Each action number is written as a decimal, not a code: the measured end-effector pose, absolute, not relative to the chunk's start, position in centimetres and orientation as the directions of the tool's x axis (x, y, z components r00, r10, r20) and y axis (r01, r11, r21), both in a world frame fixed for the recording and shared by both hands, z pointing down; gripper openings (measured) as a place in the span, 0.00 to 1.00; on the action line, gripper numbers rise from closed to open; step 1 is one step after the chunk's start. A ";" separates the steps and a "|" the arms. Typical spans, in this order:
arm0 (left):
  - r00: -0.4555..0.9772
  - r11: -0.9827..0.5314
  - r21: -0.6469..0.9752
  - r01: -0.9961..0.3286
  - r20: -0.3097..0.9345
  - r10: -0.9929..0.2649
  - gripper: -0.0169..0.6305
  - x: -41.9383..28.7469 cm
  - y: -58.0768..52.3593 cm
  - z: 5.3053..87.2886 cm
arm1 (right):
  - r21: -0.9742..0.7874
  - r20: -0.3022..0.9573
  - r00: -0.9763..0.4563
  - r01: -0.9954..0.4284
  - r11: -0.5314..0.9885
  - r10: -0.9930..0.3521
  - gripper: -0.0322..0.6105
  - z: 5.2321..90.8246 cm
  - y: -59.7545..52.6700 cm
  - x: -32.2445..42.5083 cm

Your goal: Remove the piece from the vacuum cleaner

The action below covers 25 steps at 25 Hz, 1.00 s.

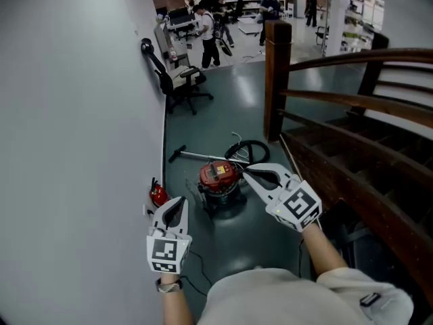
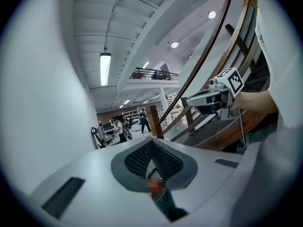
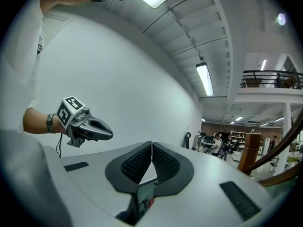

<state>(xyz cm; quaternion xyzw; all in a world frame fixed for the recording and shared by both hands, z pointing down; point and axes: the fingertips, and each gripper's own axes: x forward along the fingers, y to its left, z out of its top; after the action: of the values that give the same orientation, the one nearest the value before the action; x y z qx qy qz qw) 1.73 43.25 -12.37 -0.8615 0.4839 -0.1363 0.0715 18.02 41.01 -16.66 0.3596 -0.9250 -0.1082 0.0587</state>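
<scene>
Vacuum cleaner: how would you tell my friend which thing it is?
Find the tall wooden stair post and look at the dark floor between it and the white wall. The vacuum cleaner stands there, a round drum with a red top and a black hose looped behind it. It is bigger than the red thing by the wall.

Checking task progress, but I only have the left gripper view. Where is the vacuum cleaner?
Observer: Head view: the red vacuum cleaner stands on the floor near the wall, ahead of the person.
Operator: What lies near it?
Observer: A black hose loops on the floor behind it.
Operator: Does the right gripper hold anything?
Observer: No: in the right gripper view its jaws are together with nothing between them.
</scene>
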 end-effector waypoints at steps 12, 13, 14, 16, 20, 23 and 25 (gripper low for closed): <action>0.468 -0.502 -0.257 -0.826 0.183 -0.864 0.03 5.7 42.4 -11.7 | 0.229 0.053 -0.747 -0.637 0.736 -0.663 0.10 -15.2 39.7 22.2; 0.465 -0.499 -0.257 -0.827 0.185 -0.866 0.03 6.0 42.5 -11.6 | 0.231 0.059 -0.751 -0.631 0.741 -0.658 0.10 -15.0 39.6 22.5; 0.460 -0.496 -0.258 -0.829 0.188 -0.868 0.03 6.3 42.6 -11.5 | 0.230 0.065 -0.754 -0.626 0.745 -0.654 0.10 -14.9 39.5 22.7; 0.449 -0.488 -0.258 -0.834 0.197 -0.871 0.03 6.6 42.6 -11.3 | 0.218 0.069 -0.751 -0.630 0.745 -0.656 0.10 -14.7 39.1 23.2; 0.440 -0.487 -0.263 -0.833 0.219 -0.871 0.03 7.3 42.5 -10.6 | 0.181 0.048 -0.747 -0.646 0.741 -0.663 0.10 -14.8 38.5 24.0; 0.435 -0.484 -0.263 -0.835 0.225 -0.872 0.03 7.4 42.1 -10.3 | 0.190 0.049 -0.751 -0.640 0.744 -0.658 0.10 -14.2 37.8 24.2; 0.432 -0.483 -0.263 -0.835 0.228 -0.872 0.03 7.4 41.6 -10.2 | 0.185 0.052 -0.758 -0.633 0.752 -0.650 0.10 -13.9 37.4 24.1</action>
<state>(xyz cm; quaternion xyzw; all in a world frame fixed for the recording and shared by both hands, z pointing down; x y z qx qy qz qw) 7.43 41.63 -10.15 -0.8444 0.5056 -0.1681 0.0553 24.09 37.37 -13.92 0.3434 -0.9342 -0.0784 0.0565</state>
